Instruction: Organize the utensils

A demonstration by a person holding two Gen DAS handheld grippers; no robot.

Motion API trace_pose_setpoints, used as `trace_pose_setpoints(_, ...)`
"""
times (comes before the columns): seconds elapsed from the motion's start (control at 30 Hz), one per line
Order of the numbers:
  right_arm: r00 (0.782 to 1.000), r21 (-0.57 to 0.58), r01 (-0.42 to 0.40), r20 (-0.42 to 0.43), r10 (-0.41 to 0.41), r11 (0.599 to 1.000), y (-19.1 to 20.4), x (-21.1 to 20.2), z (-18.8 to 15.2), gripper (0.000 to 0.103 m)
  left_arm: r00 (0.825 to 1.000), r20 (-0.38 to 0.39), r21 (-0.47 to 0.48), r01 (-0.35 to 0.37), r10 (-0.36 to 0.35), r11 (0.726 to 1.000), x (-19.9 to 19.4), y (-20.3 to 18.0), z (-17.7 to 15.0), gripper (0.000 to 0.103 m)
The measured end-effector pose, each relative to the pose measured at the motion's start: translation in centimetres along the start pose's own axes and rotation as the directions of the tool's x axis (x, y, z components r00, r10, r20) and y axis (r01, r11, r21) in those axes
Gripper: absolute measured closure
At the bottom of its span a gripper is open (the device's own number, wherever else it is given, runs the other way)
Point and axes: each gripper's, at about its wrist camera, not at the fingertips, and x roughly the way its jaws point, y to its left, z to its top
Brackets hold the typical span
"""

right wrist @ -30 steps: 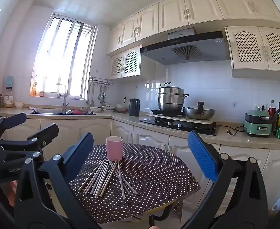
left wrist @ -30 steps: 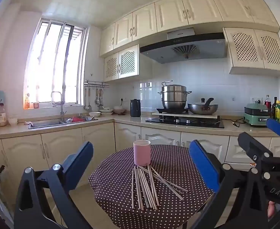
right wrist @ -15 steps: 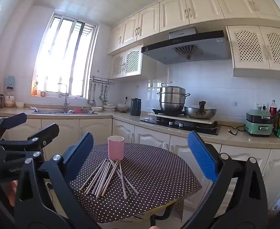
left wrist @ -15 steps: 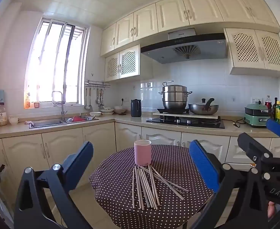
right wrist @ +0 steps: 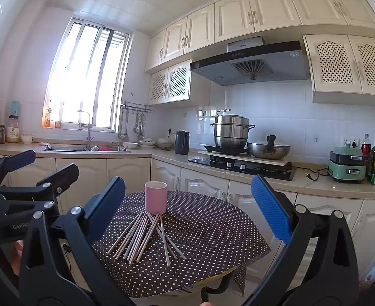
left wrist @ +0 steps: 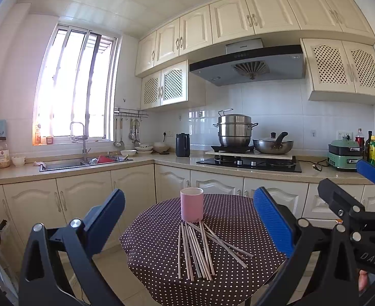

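A pink cup (left wrist: pixel 192 208) stands upright on a small round table with a brown polka-dot cloth (left wrist: pixel 159 232). Several pale chopsticks (left wrist: pixel 197 250) lie loose in a fan in front of the cup, their far ends at its base. The right wrist view shows the same cup (right wrist: pixel 156 201) and chopsticks (right wrist: pixel 146 237). My left gripper (left wrist: pixel 188 219) is open and empty, held back from the table. My right gripper (right wrist: pixel 188 209) is open and empty too, to the right of the left one. Each gripper shows at the edge of the other's view.
A kitchen counter (left wrist: pixel 172 159) runs behind the table with a sink (left wrist: pixel 67 164), a black kettle (left wrist: pixel 182 144), a hob with a steel pot (left wrist: pixel 234 132) and a wok (left wrist: pixel 273 145). A green cooker (left wrist: pixel 343 154) and bottles stand at right.
Both views have risen very slightly, so the table sits a little lower in frame. Cup and chopsticks have not moved. Both grippers stay open.
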Motion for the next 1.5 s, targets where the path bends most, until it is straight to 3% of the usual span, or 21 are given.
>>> trace_pose_setpoints(0.9,1.0,0.004,-0.004,-0.006,0.004,1.0,0.2,0.7,0.0,0.006,1.0,-0.004,-0.004,-0.003,0.003,1.0,0.6,0.0,0.2,0.004)
trace_pose_setpoints(1.5,0.999,0.012,-0.005,-0.035,0.006,1.0,0.1,2.8,-1.5,0.006,1.0,-0.024,0.008,-0.007,0.007,1.0,3.4,-0.2,-0.4,0.004)
